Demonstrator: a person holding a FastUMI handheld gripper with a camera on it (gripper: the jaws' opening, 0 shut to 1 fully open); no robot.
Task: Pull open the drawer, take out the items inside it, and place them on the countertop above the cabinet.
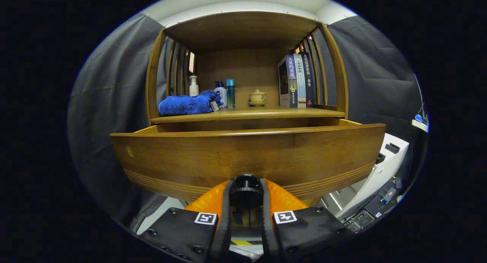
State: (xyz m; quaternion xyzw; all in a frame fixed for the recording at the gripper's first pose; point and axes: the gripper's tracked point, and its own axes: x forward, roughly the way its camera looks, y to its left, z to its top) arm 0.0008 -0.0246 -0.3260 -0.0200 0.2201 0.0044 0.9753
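drawer (247, 152) pulled partly out of cabinet (247, 31), wooden front panel wide across view just beyond fingers; interior hidden behind front panel. dark round knob (245, 187) low on drawer front, seated between both fingers. gripper (245, 192) clamped on knob, one finger pressing each side. countertop (247, 113) directly above drawer, carrying blue towel (186, 104) toward left, white bottle (193, 86) behind towel, second white bottle (221, 92) and teal bottle (230, 93) just beside towel, small lidded pot (257, 97) near centre, upright books (296, 80) at right against slatted side.
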